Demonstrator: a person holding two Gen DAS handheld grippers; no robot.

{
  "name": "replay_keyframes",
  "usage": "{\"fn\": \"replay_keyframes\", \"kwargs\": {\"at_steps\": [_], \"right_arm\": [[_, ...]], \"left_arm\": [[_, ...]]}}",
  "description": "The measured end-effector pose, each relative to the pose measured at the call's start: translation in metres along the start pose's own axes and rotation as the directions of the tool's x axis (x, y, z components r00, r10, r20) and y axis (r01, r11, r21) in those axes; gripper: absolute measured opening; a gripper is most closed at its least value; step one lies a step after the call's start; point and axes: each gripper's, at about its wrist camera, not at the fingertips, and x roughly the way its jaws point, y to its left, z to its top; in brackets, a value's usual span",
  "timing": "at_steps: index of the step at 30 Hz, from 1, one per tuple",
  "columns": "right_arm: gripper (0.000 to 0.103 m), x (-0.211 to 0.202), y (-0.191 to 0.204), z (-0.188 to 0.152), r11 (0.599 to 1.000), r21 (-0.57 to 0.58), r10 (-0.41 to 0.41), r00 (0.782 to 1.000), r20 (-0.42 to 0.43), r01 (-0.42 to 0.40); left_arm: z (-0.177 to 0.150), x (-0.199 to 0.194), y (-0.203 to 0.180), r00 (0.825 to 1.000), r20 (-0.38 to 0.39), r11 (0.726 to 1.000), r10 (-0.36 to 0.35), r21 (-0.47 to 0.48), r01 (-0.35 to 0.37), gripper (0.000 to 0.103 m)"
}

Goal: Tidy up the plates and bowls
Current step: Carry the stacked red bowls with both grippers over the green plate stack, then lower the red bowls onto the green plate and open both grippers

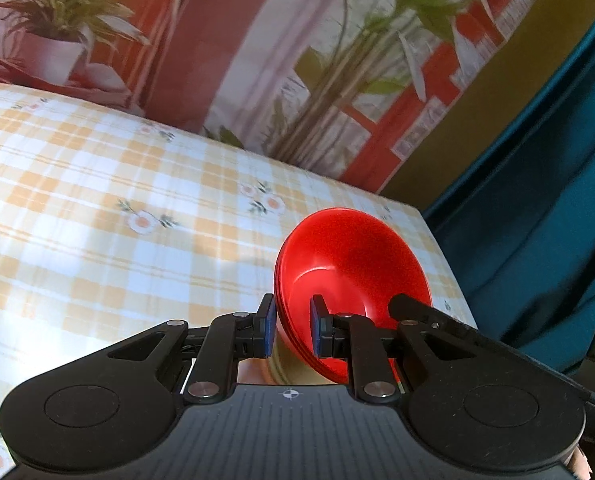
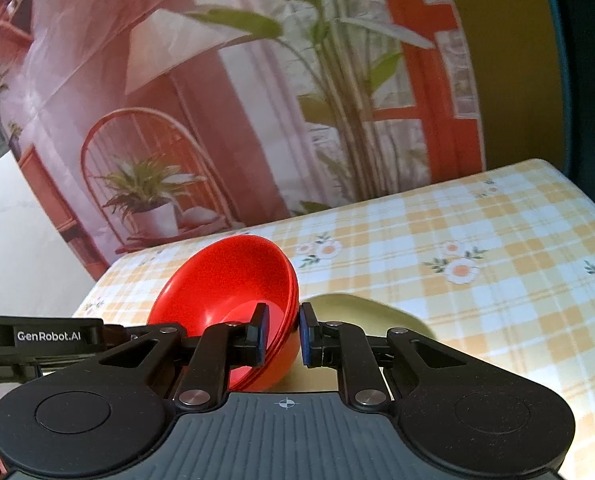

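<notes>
Holding a stack of red bowls [image 1: 349, 280] between them, the two grippers are each pinching an opposite side of the rim: in the left wrist view the left gripper [image 1: 293, 330] is clamping the wall at the lower centre of the frame, one blue pad [image 1: 268, 328] outside and the other inside the hollow, and in the right wrist view the right gripper [image 2: 283, 334] is gripping the stack [image 2: 233, 300] the same way from the other side, so both sets of tongs are pressed onto the rim rather than spread. The layered edges are suggesting at least three nested bowls, though the exact count is hard to tell. The stack is hanging lifted and tilted above the near edge of the table [image 1: 97, 200] with its checked cloth, its mouth turning up and toward the cameras; being round, it has no real long axis, only the axis through its centre, which is leaning away from upright. A pale green plate [image 2: 371, 314] is lying on the cloth just beyond and beside the stack in the lower middle of the right wrist view, partly hidden by the fingers. As for progress, the bowls are looking already gathered into one nest, so that part seems done; what is probably left is setting the nest down level, perhaps on or next to the plate, and letting go. Any other dishes are out of view.
</notes>
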Motion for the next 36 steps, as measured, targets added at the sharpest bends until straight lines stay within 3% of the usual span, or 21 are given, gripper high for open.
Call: {"fn": "replay_keyframes", "kwargs": {"at_steps": [8, 21, 36], "right_arm": [[0.015, -0.002, -0.029, -0.009, 0.999, 0.045, -0.027, 1.0, -0.003, 0.027], [0.015, 0.018, -0.043, -0.019, 0.998, 0.059, -0.025, 0.999, -0.046, 0.027], [0.018, 0.023, -0.05, -0.023, 0.996, 0.087, -0.009, 0.998, -0.056, 0.014]], "left_arm": [[-0.007, 0.025, -0.019, 0.998, -0.059, 0.998, 0.016, 0.064, -0.012, 0.019], [-0.009, 0.049, -0.02, 0.991, -0.111, 0.993, 0.08, 0.092, -0.07, 0.019], [-0.01, 0.049, -0.022, 0.992, -0.096, 0.99, 0.077, 0.123, -0.065, 0.02]]}}
